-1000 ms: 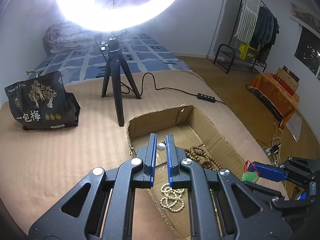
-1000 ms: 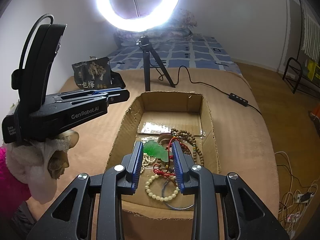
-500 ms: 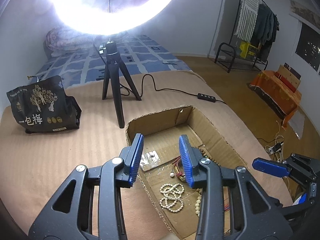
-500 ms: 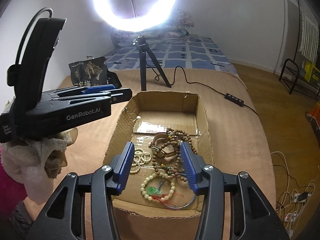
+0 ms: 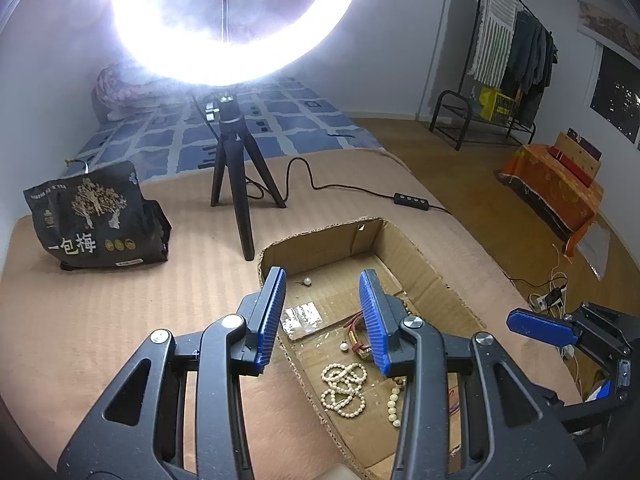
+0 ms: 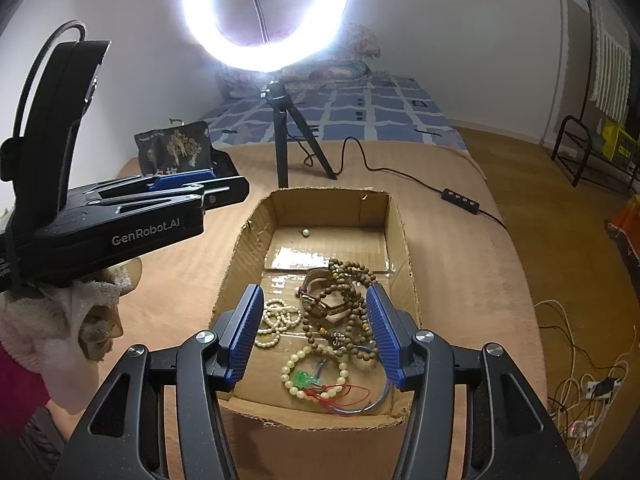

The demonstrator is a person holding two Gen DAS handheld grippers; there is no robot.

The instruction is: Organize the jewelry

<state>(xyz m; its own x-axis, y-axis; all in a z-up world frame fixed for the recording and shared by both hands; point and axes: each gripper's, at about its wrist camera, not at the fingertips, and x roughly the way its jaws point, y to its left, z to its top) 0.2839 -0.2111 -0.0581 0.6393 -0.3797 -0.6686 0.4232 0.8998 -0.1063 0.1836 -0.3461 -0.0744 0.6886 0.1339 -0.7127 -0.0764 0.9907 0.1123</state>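
On the far left a dark printed bag (image 5: pixel 98 216) stands on the tan blanket (image 5: pixel 100 320), and just right of it the black tripod (image 5: pixel 238 176) of a glaring ring light (image 5: pixel 236 20) plants its legs near the far end of an open cardboard box (image 6: pixel 236 264).

The left gripper (image 5: pixel 322 318) hangs over the box's near left corner, its blue ribbed pads spread apart with nothing between them. A cloth-wrapped hand (image 6: pixel 60 320) grips it from below.

All the jewelry lies inside the box, on its taped floor. A single pearl stud (image 6: pixel 305 233) sits alone by the far wall. Toward the near left, a cream pearl strand (image 6: pixel 278 320) is heaped in loose loops. Beside it, in the middle, a brown leather watch (image 6: pixel 324 300) with a gold case lies tangled under a long string of dark wooden beads (image 6: pixel 354 312), which winds toward the right wall. Nearest the front edge is a pale bead bracelet (image 6: pixel 316 376) carrying a bright green pendant (image 6: pixel 304 380) on red cord (image 6: pixel 340 394), overlapping a thin bluish bangle (image 6: pixel 360 408).

The right gripper (image 6: pixel 312 336) hovers above this pile, its jaws opening, pads well clear of every piece and grasping nothing.

Farther right, a black cable with an inline switch (image 6: pixel 460 200) trails across the blanket toward the wooden floor (image 6: pixel 540 208).
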